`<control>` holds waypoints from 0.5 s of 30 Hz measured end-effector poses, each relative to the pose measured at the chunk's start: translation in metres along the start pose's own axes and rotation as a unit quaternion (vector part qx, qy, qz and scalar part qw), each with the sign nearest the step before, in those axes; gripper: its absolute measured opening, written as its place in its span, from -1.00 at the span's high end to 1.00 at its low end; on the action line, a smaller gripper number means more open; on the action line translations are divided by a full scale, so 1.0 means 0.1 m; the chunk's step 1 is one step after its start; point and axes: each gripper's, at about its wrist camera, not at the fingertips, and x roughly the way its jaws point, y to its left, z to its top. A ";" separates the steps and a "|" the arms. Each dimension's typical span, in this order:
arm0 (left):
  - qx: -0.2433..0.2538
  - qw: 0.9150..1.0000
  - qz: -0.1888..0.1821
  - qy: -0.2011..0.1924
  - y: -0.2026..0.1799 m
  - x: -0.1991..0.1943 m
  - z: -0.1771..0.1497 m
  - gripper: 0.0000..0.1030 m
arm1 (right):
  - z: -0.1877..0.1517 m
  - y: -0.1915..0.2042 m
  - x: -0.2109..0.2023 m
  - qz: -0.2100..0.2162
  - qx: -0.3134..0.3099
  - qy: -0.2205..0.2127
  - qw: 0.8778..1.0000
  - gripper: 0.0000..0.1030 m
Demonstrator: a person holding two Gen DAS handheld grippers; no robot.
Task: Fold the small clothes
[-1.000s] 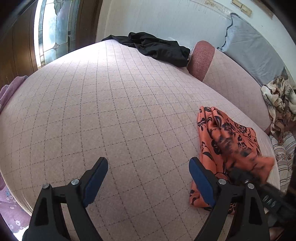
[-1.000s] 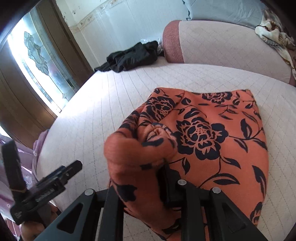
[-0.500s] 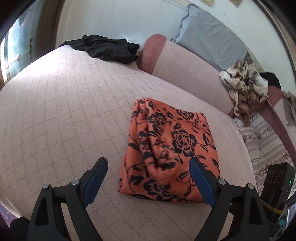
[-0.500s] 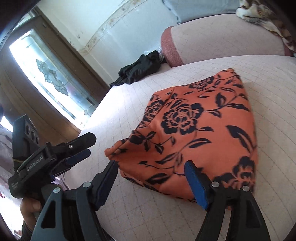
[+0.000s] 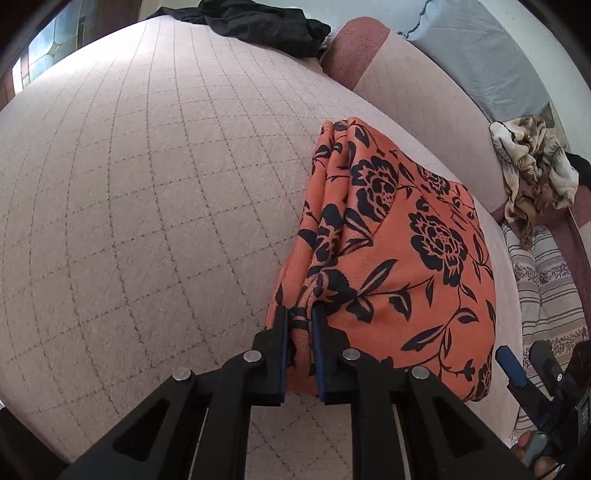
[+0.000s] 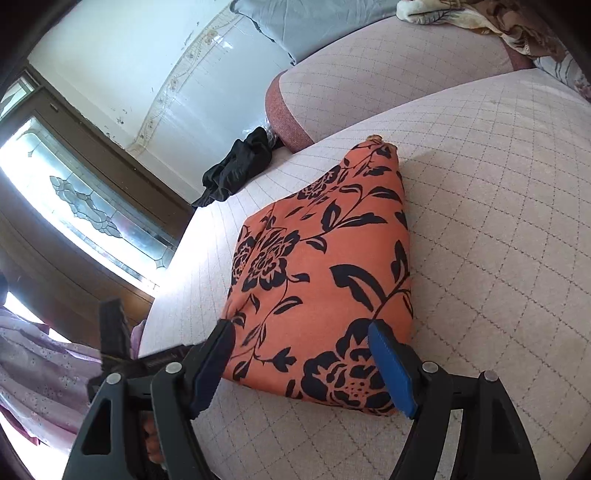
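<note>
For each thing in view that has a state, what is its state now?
orange floral garment: folded, lying flat on the bed
left claw: closing, pads pinching the garment's near corner
right claw: open, pads astride the garment's near edge
black clothing: crumpled, unfolded
beige patterned cloth: crumpled heap

The bed (image 5: 147,192) is wearing a pale pink cover quilted in a diamond grid, and it is showing flat and smooth across its open left part in the left wrist view. A folded orange garment with a black flower print (image 5: 399,243) is lying directly on it, toward the right side. A crumpled black garment (image 5: 266,22) is resting at the far end. A long bolster (image 5: 406,85) in the same quilted cover, with a dark pink end, is lying along the far edge.
</note>
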 end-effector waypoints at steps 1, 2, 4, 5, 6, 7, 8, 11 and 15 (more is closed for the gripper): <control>0.006 1.000 0.007 -0.001 -0.04 -0.03 0.00 0.72 | 0.04 0.00 0.00 0.004 -0.001 0.000 1.000 -0.51; 0.014 1.000 0.015 -0.002 -0.06 -0.06 0.01 0.67 | 0.06 0.00 -0.03 0.007 -0.002 -0.004 1.000 -0.51; 0.020 0.999 0.027 -0.007 -0.10 -0.12 0.01 0.53 | 0.15 0.00 -0.04 0.016 -0.001 -0.009 1.000 -0.51; 0.021 0.999 0.030 -0.010 -0.12 -0.18 0.02 0.44 | 0.20 0.01 -0.03 0.021 0.000 -0.008 1.000 -0.51; 0.028 0.999 0.040 -0.019 -0.16 -0.26 0.03 0.36 | 0.25 0.00 -0.01 0.023 0.002 -0.010 1.000 -0.51; 0.037 0.997 0.051 -0.034 -0.21 -0.35 0.04 0.22 | 0.30 0.01 0.02 0.026 0.006 -0.011 1.000 -0.51; 0.047 0.996 0.061 -0.052 -0.28 -0.46 0.06 0.12 | 0.33 -0.01 0.04 0.031 0.011 -0.009 0.999 -0.51; 0.076 0.992 0.056 -0.087 -0.51 -0.66 0.17 -0.09 | 0.35 -0.06 0.06 0.041 0.026 -0.009 0.999 -0.51; 0.124 0.988 0.031 -0.086 -0.88 -0.55 0.39 -0.09 | 0.31 -0.14 0.06 0.043 0.045 -0.007 0.998 -0.51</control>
